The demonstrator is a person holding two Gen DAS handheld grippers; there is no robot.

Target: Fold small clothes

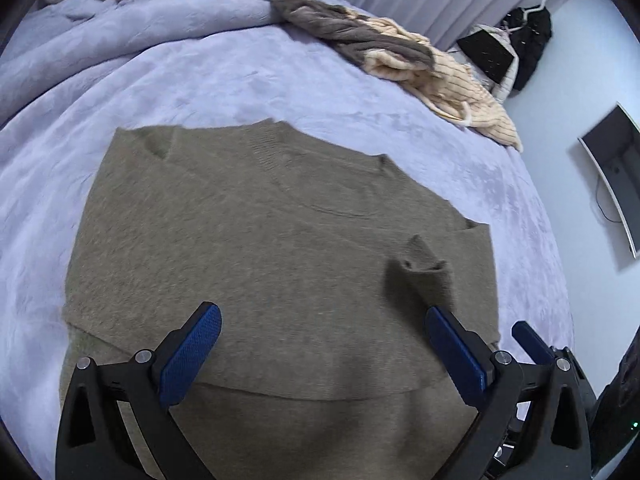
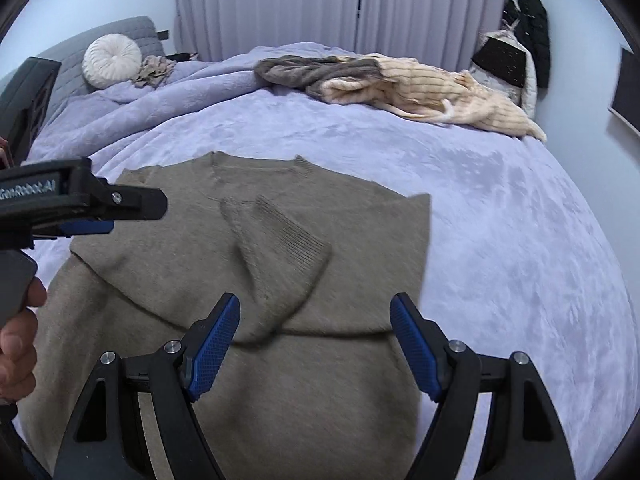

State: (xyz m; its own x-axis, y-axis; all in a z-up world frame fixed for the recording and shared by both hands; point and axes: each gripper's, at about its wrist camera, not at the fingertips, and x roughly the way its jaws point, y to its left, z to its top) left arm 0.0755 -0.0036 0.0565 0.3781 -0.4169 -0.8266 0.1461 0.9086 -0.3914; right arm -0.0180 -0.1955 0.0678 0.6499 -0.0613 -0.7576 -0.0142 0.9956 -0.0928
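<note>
An olive knit sweater [image 1: 256,248] lies flat on the lavender bedspread [image 1: 224,84], neckline away from me, with both sleeves folded in over its body. In the right wrist view the sweater [image 2: 208,280] shows a ribbed cuff [image 2: 296,240] lying across the chest. My left gripper [image 1: 324,324] hovers over the sweater's lower half, open, nothing between its blue pads. My right gripper [image 2: 316,320] is also open above the lower right part of the sweater and holds nothing. The left gripper [image 2: 100,216] shows at the left edge of that view, held by a hand [image 2: 20,320].
A heap of grey and cream clothes [image 2: 400,84] lies at the bed's far edge. A round white cushion [image 2: 112,60] and a crumpled beige garment [image 2: 156,70] sit near the headboard. Curtains, hanging dark jackets [image 2: 528,28] and a wall screen [image 1: 616,176] are beyond the bed.
</note>
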